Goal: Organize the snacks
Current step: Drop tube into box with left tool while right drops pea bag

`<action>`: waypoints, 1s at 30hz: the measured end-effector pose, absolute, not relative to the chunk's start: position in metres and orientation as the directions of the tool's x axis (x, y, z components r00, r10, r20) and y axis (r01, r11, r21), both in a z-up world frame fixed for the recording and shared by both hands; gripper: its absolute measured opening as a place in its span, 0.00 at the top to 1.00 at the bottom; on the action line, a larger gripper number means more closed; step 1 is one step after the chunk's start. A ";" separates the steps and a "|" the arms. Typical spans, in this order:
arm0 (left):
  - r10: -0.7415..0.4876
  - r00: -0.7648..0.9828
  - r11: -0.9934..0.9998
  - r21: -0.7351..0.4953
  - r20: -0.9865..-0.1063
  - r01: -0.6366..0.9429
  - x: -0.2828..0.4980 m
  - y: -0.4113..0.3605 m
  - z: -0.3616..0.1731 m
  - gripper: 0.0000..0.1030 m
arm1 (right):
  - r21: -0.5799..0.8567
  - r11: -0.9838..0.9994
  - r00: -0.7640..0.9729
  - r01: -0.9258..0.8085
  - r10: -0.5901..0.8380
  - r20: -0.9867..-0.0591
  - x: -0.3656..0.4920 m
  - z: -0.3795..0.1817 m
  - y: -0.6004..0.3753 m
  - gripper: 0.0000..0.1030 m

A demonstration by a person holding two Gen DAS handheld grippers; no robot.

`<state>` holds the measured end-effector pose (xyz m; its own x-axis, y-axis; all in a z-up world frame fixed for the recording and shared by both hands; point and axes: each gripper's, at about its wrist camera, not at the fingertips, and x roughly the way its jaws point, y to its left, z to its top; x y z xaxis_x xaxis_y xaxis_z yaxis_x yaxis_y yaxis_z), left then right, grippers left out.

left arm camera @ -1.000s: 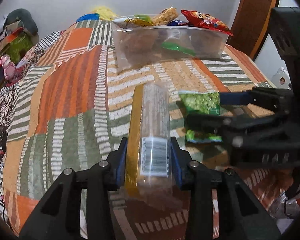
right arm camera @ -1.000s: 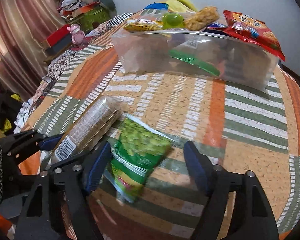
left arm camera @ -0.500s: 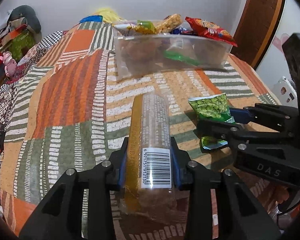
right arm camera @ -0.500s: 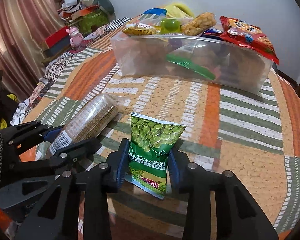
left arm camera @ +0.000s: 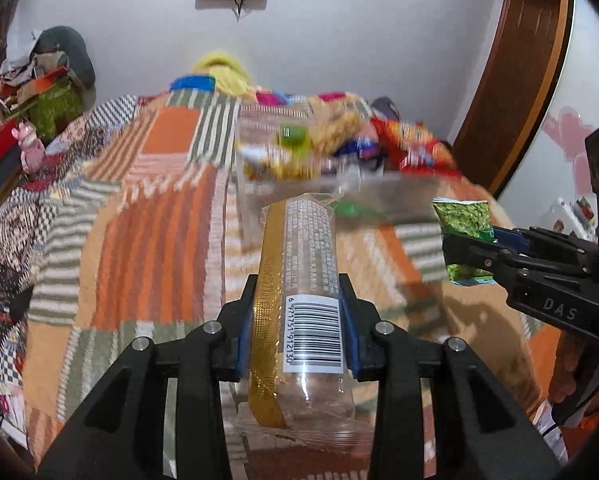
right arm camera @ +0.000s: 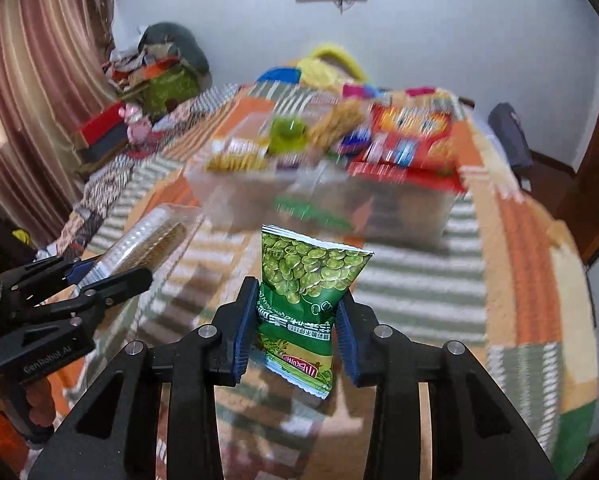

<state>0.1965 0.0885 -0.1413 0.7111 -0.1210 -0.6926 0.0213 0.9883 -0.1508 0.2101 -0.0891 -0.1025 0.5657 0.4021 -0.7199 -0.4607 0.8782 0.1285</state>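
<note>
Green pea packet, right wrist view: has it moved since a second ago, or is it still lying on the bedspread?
Yes. The green pea packet is now pinched in the right claw and lifted off the bedspread, toward the clear snack box.

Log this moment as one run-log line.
left tongs: shut on cracker sleeve | right tongs: shut on green pea bag | both off bedspread | bin ahead

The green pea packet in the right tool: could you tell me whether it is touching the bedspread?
Apart. The right wrist view shows the green pea packet clamped in the right tool, its bottom edge hanging clear above the bedspread.
</note>
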 end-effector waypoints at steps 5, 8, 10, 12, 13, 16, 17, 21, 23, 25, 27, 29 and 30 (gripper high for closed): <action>-0.105 0.755 0.988 -0.155 -0.647 0.005 0.215 0.094 -0.114 0.65 | 0.141 0.880 0.597 -0.453 0.417 -0.685 0.229 -0.085 -0.090 0.67; -0.104 0.768 0.988 -0.155 -0.632 0.006 0.232 0.094 -0.103 0.65 | 0.130 0.881 0.613 -0.455 0.416 -0.672 0.242 -0.078 -0.084 0.67; -0.106 0.770 0.988 -0.152 -0.629 0.012 0.247 0.093 -0.099 0.65 | 0.123 0.881 0.617 -0.457 0.413 -0.670 0.250 -0.076 -0.081 0.67; -0.105 0.771 0.989 -0.145 -0.628 0.016 0.260 0.092 -0.097 0.65 | 0.110 0.881 0.620 -0.460 0.407 -0.670 0.261 -0.075 -0.075 0.67; -0.106 0.770 0.989 -0.145 -0.629 0.018 0.268 0.091 -0.096 0.65 | 0.103 0.882 0.622 -0.459 0.402 -0.672 0.267 -0.075 -0.075 0.67; -0.105 0.762 0.990 -0.142 -0.639 0.018 0.289 0.091 -0.099 0.65 | 0.103 0.882 0.614 -0.460 0.400 -0.680 0.285 -0.080 -0.069 0.67; -0.104 0.760 0.990 -0.141 -0.642 0.017 0.294 0.091 -0.101 0.65 | 0.109 0.882 0.610 -0.459 0.402 -0.683 0.288 -0.082 -0.069 0.67; -0.111 0.736 0.989 -0.147 -0.668 0.016 0.323 0.094 -0.113 0.65 | 0.129 0.879 0.577 -0.459 0.406 -0.709 0.311 -0.096 -0.061 0.67; -0.116 0.724 0.988 -0.152 -0.680 0.015 0.335 0.094 -0.120 0.65 | 0.127 0.877 0.562 -0.464 0.402 -0.723 0.320 -0.103 -0.056 0.67; -0.122 0.707 0.987 -0.161 -0.696 0.013 0.345 0.094 -0.129 0.65 | 0.135 0.876 0.546 -0.464 0.403 -0.734 0.326 -0.110 -0.053 0.66; -0.125 0.692 0.986 -0.167 -0.711 0.007 0.353 0.094 -0.137 0.65 | 0.159 0.870 0.531 -0.466 0.419 -0.737 0.330 -0.113 -0.052 0.66; -0.124 0.679 0.985 -0.173 -0.724 -0.004 0.359 0.095 -0.144 0.64 | 0.166 0.868 0.532 -0.467 0.426 -0.732 0.330 -0.114 -0.052 0.63; -0.116 0.680 0.984 -0.175 -0.724 -0.018 0.358 0.096 -0.145 0.63 | 0.167 0.865 0.531 -0.473 0.431 -0.730 0.329 -0.113 -0.052 0.60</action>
